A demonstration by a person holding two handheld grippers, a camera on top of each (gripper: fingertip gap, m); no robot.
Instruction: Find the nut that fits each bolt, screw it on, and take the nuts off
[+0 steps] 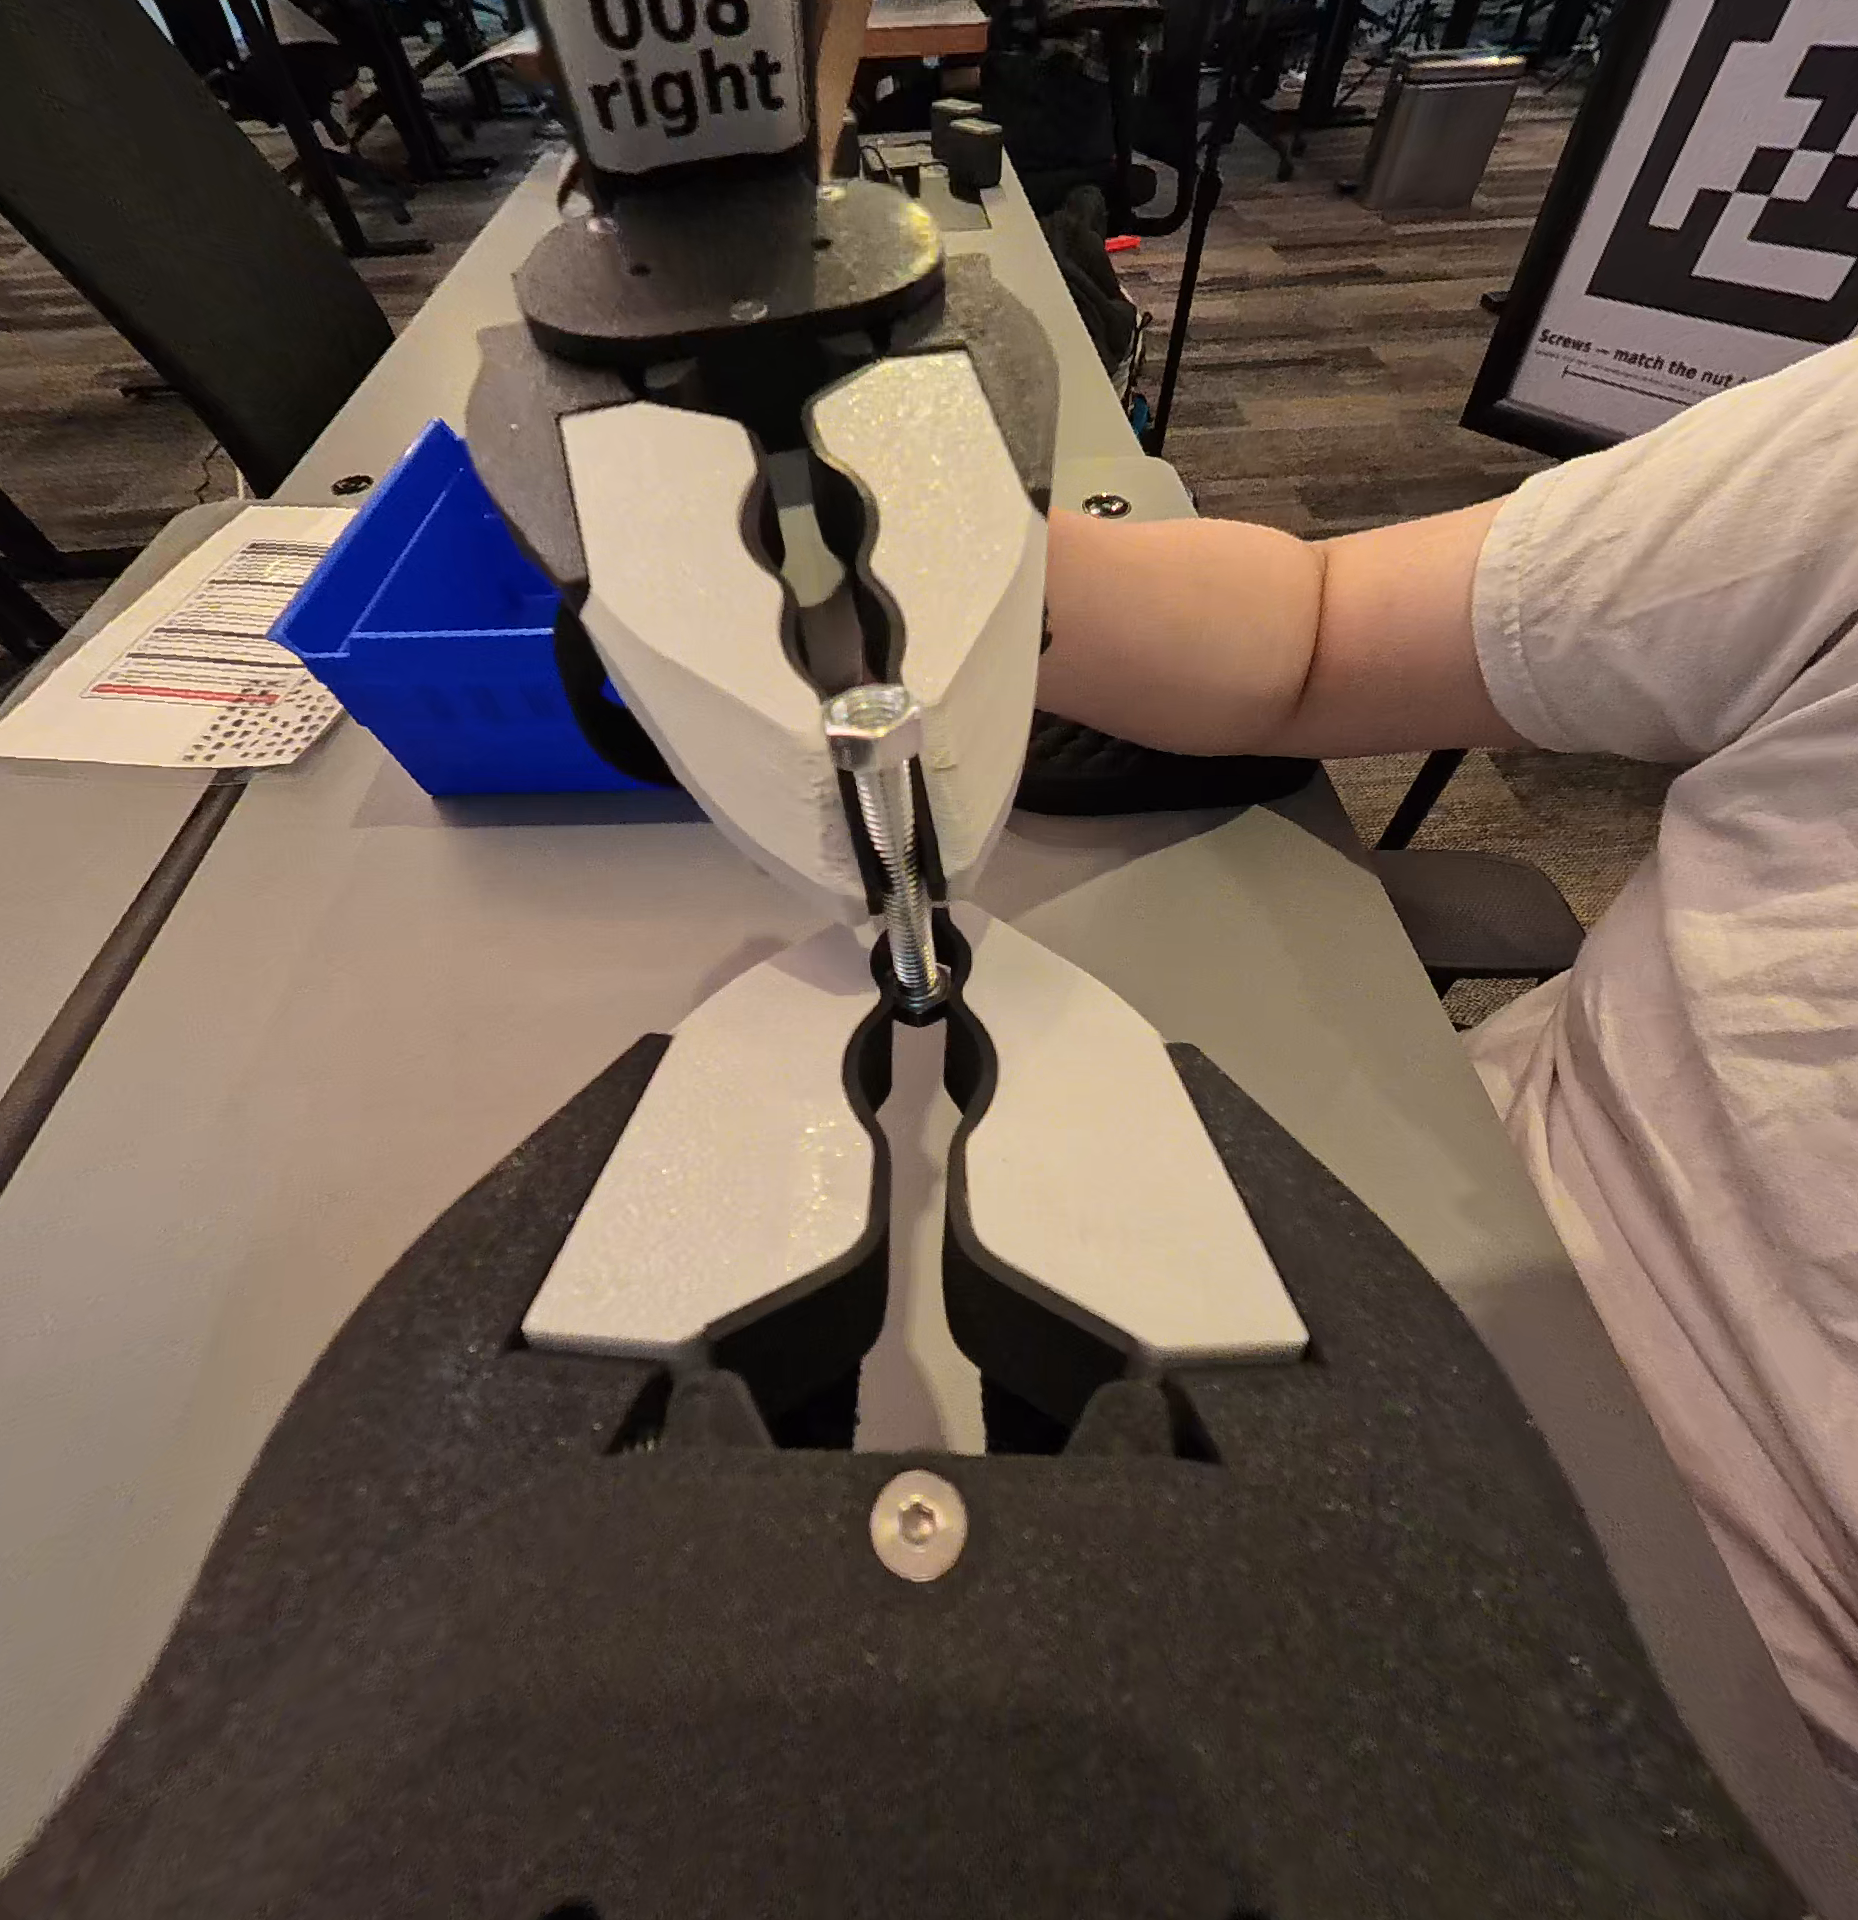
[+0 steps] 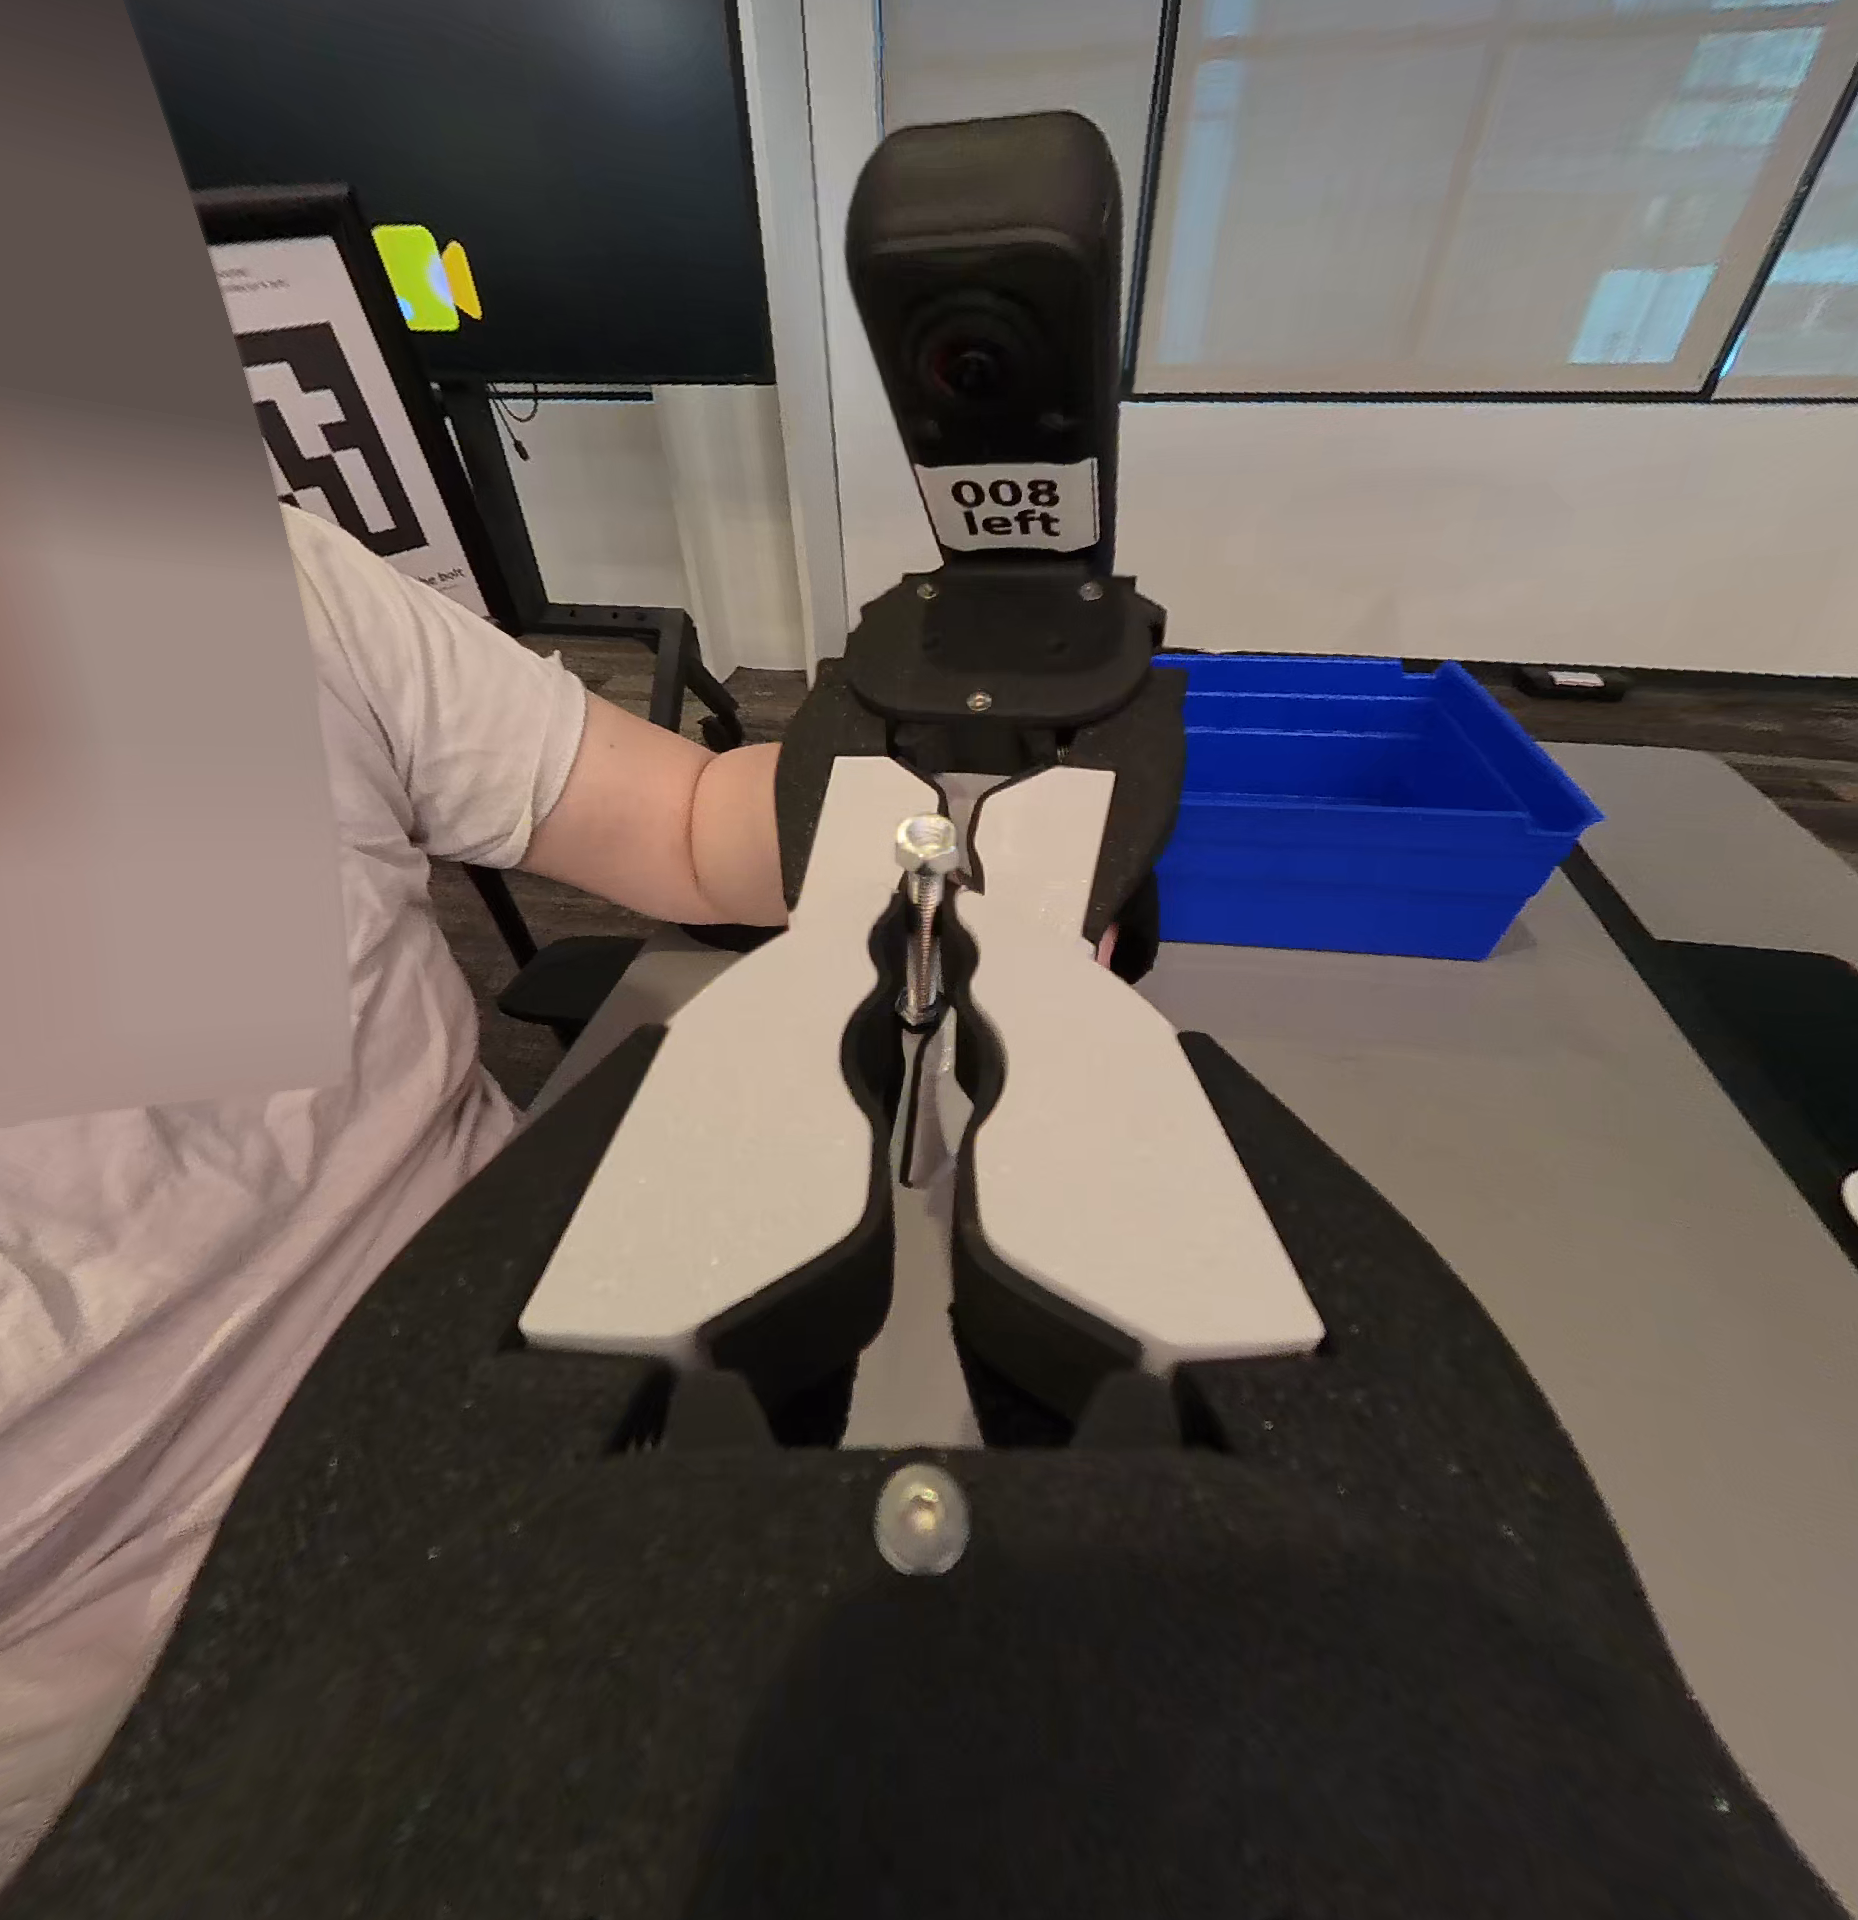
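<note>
Your two grippers meet tip to tip above the grey table (image 1: 281, 1039); the right gripper (image 1: 889, 831) pinches the bolt (image 1: 889, 821) along its shank, hex head at the far end; the left gripper (image 1: 917, 997) is pressed on the dark nut (image 1: 920, 1006) at the bolt's near tip; a blue bin (image 1: 457, 686) sits far left.
</note>
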